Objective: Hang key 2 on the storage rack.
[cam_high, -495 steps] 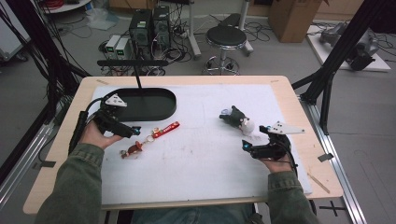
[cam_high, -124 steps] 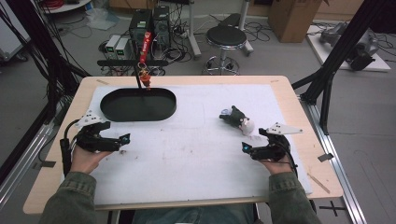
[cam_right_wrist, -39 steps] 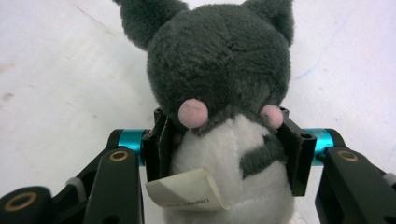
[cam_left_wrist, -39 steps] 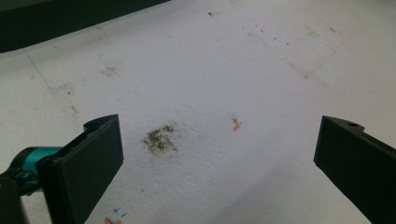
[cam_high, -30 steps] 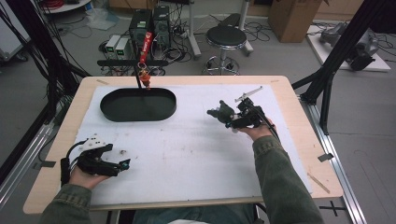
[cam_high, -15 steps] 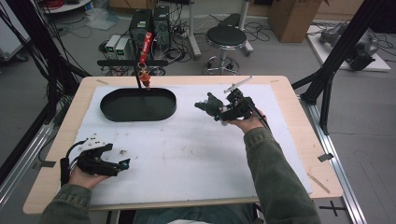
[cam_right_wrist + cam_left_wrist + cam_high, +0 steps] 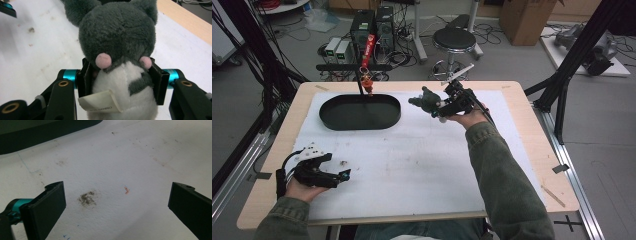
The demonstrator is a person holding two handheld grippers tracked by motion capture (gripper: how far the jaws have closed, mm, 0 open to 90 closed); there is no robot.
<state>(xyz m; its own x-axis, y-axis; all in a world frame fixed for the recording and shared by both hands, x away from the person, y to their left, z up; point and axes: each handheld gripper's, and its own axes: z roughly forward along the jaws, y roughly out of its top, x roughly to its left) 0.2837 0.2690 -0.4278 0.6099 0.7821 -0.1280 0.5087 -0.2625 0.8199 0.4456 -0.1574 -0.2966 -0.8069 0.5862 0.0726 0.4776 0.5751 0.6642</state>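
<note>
Since half a second ago my right claw (image 7: 438, 107) has carried the grey plush toy (image 7: 424, 100) further left, upper centre of the high view, closing on the black tray (image 7: 360, 111); I judge a drop there is next. Its jaws clamp the toy's white belly (paper tag (image 7: 98, 101) print unreadable). Left claw (image 7: 343, 175) rests wide and empty at lower left; tray contents hard to make out.
</note>
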